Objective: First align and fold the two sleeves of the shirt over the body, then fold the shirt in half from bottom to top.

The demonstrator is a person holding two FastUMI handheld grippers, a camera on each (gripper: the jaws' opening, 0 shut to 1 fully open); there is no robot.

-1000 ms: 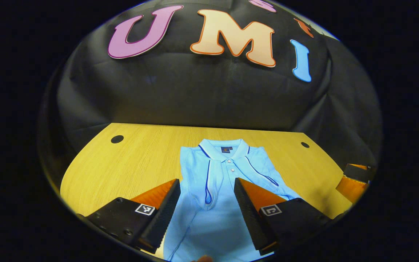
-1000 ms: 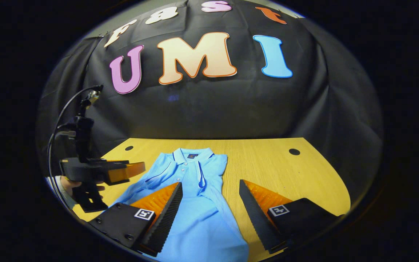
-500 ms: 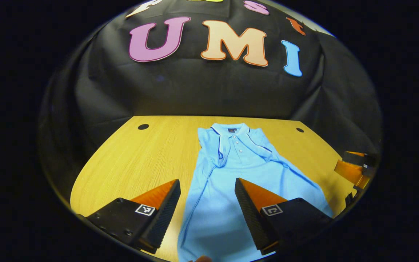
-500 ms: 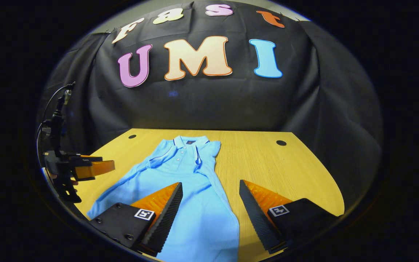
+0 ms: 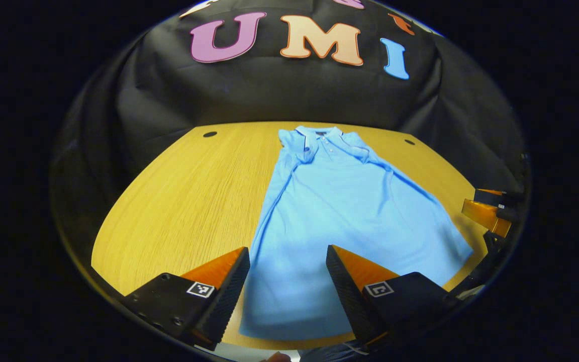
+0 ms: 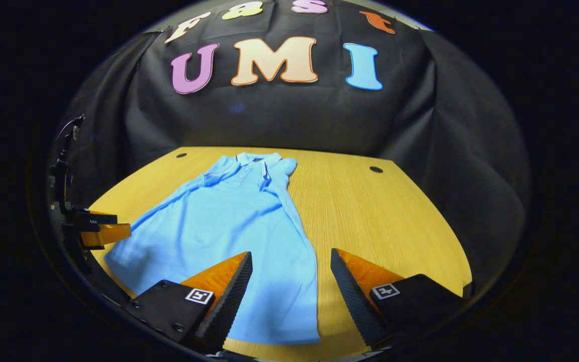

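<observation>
A light blue polo shirt [image 5: 340, 211] [image 6: 229, 226] lies flat on the wooden table [image 5: 189, 196] [image 6: 370, 216], collar at the far end, both sleeves folded in over the chest. My left gripper [image 5: 287, 286] hovers open above the shirt's near left hem with nothing between its fingers. Over the hem's near right corner my right gripper [image 6: 289, 289] is held open and empty. The right gripper [image 5: 488, 213] also appears at the right edge of the left gripper view, and the left gripper [image 6: 96, 231] at the left edge of the right gripper view.
The table has two small round holes [image 5: 209, 134] [image 5: 409, 142] near its far corners. Black cloth hangs as the wall behind the table. Bare wood lies on both sides of the shirt.
Both grippers have pulled back toward the table's near edge, away from the collar. The shirt's whole length and its hem have come into view. Both stay open.
</observation>
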